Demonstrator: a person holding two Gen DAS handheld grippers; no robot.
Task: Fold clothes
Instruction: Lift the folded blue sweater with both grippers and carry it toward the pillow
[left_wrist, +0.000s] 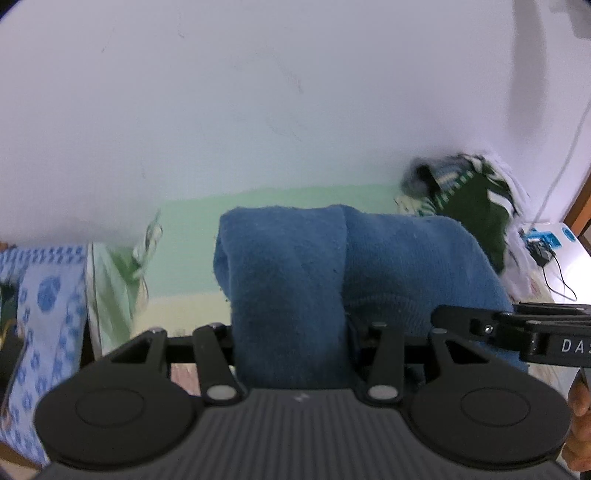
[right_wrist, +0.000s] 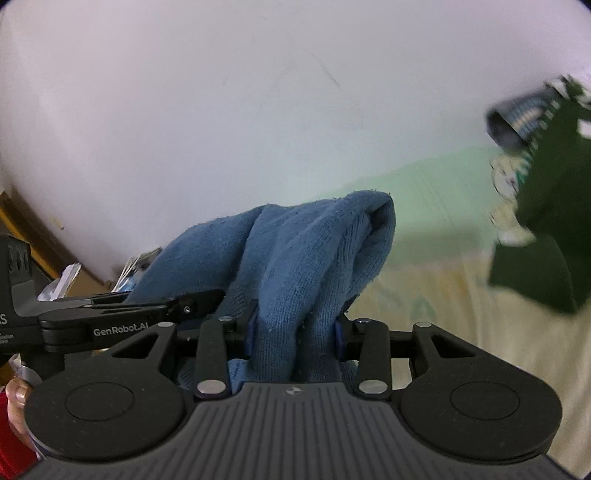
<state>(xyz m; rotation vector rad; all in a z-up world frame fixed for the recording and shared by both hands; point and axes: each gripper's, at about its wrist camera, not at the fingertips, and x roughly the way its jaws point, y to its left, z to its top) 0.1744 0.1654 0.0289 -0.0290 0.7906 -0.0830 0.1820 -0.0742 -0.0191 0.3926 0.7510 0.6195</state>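
Observation:
A thick blue knitted garment (left_wrist: 291, 280) is bunched between the jaws of my left gripper (left_wrist: 293, 332), which is shut on it; the cloth hides the fingertips. In the right wrist view the same blue garment (right_wrist: 295, 266) rises in folds out of my right gripper (right_wrist: 293, 336), also shut on it. Each gripper shows in the other's view: the right one (left_wrist: 517, 332) at the right edge of the left wrist view, the left one (right_wrist: 122, 314) at the left of the right wrist view. The two hold the garment side by side, lifted above the bed.
A pale green and cream bedsheet (left_wrist: 192, 229) lies below, against a white wall (left_wrist: 258, 92). A dark green and white pile of clothes (left_wrist: 472, 206) sits at the right, also seen as the pile (right_wrist: 546, 206). A blue-patterned cloth (left_wrist: 44, 314) hangs at the left. A white unit with cables (left_wrist: 554, 251) stands far right.

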